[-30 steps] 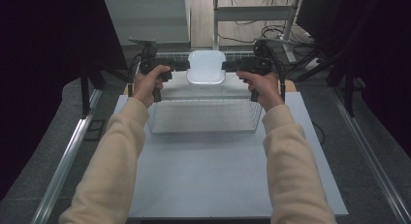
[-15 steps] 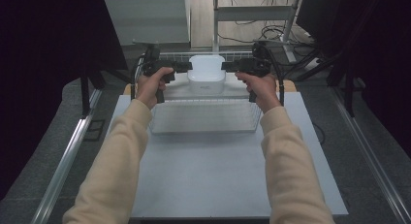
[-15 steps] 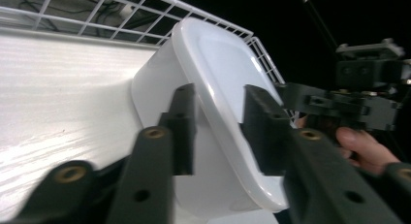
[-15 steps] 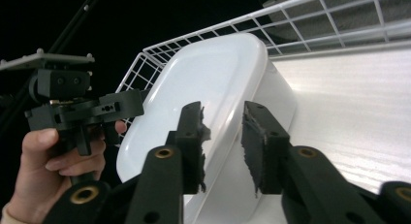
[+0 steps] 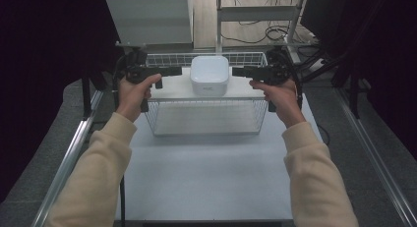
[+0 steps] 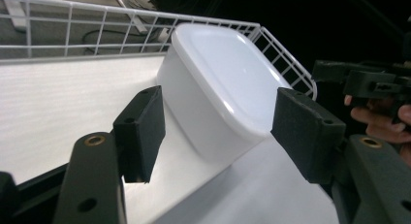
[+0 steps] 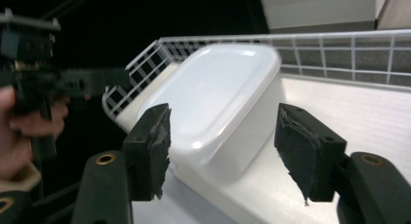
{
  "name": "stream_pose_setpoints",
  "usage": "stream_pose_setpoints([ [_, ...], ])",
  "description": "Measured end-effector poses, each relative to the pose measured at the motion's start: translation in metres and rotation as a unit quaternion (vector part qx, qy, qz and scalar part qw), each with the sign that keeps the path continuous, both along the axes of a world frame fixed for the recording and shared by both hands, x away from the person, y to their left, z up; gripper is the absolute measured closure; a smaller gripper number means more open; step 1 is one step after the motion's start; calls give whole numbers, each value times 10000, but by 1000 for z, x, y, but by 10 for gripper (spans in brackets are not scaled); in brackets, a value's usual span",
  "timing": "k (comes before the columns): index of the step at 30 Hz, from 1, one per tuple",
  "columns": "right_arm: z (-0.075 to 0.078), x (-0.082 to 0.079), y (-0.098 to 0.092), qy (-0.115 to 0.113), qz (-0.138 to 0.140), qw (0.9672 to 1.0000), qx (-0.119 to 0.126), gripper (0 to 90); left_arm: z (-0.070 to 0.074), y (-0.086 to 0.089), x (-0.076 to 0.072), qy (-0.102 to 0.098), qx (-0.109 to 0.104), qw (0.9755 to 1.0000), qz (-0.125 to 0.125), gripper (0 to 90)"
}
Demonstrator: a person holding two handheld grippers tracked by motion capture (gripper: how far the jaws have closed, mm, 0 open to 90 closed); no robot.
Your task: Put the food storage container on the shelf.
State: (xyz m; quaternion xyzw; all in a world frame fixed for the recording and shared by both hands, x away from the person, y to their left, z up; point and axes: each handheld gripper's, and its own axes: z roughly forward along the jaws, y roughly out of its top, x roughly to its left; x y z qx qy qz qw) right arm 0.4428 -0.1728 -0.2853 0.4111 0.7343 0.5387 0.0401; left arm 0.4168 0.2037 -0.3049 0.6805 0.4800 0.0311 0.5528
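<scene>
A white lidded box (image 5: 209, 74) stands on the white floor of a wire basket (image 5: 206, 120), towards its far side. My left gripper (image 5: 176, 70) is level just left of the box, a short gap away. My right gripper (image 5: 238, 71) mirrors it on the right. In the left gripper view the box (image 6: 218, 78) lies ahead of my left gripper (image 6: 223, 134), whose jaws have just been opening, with nothing between the pads. In the right gripper view my right gripper (image 7: 225, 149) has likewise just been opening, and the box (image 7: 218, 98) lies beyond its pads.
The basket sits at the far end of a pale tabletop (image 5: 206, 178). Metal rails (image 5: 74, 153) run along both sides of the table. A white cabinet (image 5: 147, 20) and cables lie behind the basket. Dark curtains close off left and right.
Both grippers held the box's sides a second ago. They have opened and drawn outward, left one leftward, right one rightward. The box now rests in the basket.
</scene>
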Motion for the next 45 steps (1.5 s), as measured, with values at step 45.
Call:
stream_pose_setpoints([
  [45, -171, -164, -53, -735, 255, 9907, -1115, 263, -161, 8, -174, -433, 1617, 9859, -69, 289],
])
